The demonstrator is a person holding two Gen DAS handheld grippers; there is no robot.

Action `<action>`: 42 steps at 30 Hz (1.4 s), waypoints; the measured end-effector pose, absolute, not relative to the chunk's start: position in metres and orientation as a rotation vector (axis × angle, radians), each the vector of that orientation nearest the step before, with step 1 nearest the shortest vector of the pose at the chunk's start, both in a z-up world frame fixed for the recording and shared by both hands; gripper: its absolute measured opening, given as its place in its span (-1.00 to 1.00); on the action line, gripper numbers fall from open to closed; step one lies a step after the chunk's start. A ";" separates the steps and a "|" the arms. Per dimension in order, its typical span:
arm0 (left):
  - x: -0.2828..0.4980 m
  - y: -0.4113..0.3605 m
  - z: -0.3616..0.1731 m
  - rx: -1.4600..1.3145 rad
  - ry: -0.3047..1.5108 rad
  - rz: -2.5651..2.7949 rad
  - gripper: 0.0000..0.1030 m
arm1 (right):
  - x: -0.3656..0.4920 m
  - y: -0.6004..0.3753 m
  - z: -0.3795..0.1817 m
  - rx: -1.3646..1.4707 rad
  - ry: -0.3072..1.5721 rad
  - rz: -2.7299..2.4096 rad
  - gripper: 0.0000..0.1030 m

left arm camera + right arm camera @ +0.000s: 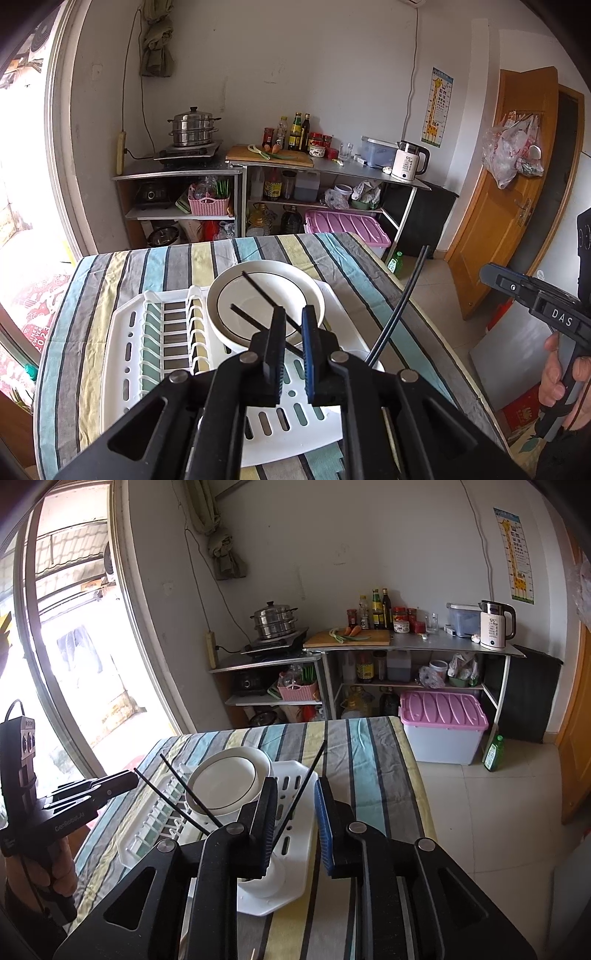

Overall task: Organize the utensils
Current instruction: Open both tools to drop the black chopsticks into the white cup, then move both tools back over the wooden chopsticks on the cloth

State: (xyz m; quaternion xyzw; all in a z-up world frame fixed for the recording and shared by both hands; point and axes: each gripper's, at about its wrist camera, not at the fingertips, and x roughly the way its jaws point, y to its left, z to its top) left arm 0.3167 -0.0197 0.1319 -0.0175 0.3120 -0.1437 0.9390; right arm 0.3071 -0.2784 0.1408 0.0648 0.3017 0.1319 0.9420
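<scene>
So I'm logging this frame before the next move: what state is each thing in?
left hand-held gripper: open, nothing between its fingers
right hand-held gripper: open, empty
plate: lying in the rack
chopsticks: standing tilted in the cup
cup: upright in the rack
dish rack: flat on the table

Left gripper (pixel 293 321) and right gripper (pixel 295 794) both hover level, jaws parted

My left gripper (pixel 293 325): black linkage arms, round silver pivot screws, one black ribbed pad, one blue. My right gripper (pixel 295 794): same build. "DAS" lettering on handle; bare skin of right hand (pixel 557 373).
</scene>
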 end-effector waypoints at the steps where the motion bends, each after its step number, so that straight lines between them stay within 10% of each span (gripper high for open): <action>1: 0.314 -0.019 0.132 -0.035 0.631 -0.291 -0.70 | 0.303 -0.279 0.141 0.131 0.614 0.268 -0.58; 42: 0.106 0.016 0.019 -0.045 0.673 -0.260 -0.43 | 0.106 -0.246 0.033 0.105 0.692 0.366 -0.58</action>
